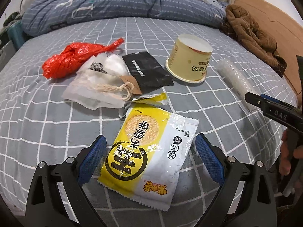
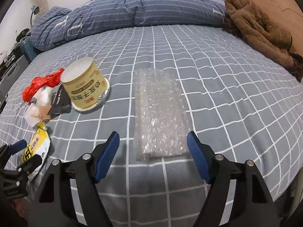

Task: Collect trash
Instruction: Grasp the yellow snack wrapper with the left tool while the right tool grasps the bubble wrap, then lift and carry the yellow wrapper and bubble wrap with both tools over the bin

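Your right gripper (image 2: 153, 149) is wide, nothing pinched; the bubble wrap (image 2: 160, 113) lies flat on the bed (image 2: 227, 94), its near end between the pads w/o touching. Long axis runs straight away from you, in line w/ the fingers, so you'd close across the narrow width. Left gripper (image 1: 150, 156) is also wide, straddling the yellow snack bag (image 1: 147, 151), pads clear of it. Each hand is nearest its own piece. Cup (image 2: 85, 87) & other wrappers sit further left.
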`<action>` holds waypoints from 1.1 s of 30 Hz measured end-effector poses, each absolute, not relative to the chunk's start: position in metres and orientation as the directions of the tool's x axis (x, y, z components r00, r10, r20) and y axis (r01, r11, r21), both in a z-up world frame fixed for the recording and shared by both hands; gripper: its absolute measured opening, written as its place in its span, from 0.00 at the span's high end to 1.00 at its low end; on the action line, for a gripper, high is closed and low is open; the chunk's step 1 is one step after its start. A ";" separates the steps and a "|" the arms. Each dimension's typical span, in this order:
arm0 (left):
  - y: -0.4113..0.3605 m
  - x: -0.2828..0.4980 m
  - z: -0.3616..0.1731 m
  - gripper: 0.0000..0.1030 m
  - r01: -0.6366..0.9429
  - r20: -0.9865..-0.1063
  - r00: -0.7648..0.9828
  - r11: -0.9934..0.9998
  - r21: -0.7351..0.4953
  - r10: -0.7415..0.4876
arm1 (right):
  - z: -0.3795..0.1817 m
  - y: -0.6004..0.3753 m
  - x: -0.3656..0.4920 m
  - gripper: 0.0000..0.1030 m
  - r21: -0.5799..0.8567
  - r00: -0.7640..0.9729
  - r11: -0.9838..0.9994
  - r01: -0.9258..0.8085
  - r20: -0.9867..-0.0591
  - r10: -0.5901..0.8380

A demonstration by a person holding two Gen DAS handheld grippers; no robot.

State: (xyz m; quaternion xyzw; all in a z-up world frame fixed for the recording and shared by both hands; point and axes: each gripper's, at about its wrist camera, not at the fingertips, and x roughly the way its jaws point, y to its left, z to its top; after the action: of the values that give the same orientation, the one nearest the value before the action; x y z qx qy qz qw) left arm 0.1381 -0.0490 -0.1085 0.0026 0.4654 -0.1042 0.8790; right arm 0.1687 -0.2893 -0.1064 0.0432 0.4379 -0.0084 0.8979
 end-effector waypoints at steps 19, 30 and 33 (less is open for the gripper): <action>-0.058 0.137 -0.115 0.70 0.232 -0.842 0.497 0.967 -0.104 -0.210 | -0.121 -0.287 0.183 0.83 0.033 0.561 0.997 0.064 -0.828 -0.008; -0.052 0.123 -0.088 0.70 0.217 -0.801 0.563 0.971 -0.097 -0.205 | -0.093 -0.281 0.168 0.83 0.038 0.624 0.997 0.060 -0.781 -0.008; -0.050 0.120 -0.082 0.70 0.208 -0.793 0.576 0.974 -0.093 -0.199 | -0.084 -0.278 0.162 0.83 0.032 0.642 0.998 0.052 -0.767 -0.009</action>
State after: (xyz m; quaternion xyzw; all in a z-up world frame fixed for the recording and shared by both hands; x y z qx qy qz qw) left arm 0.1197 -0.0504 -0.0824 0.0050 0.4458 -0.1145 0.8878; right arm 0.1620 -0.2776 -0.0841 0.0256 0.4227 -0.0168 0.9058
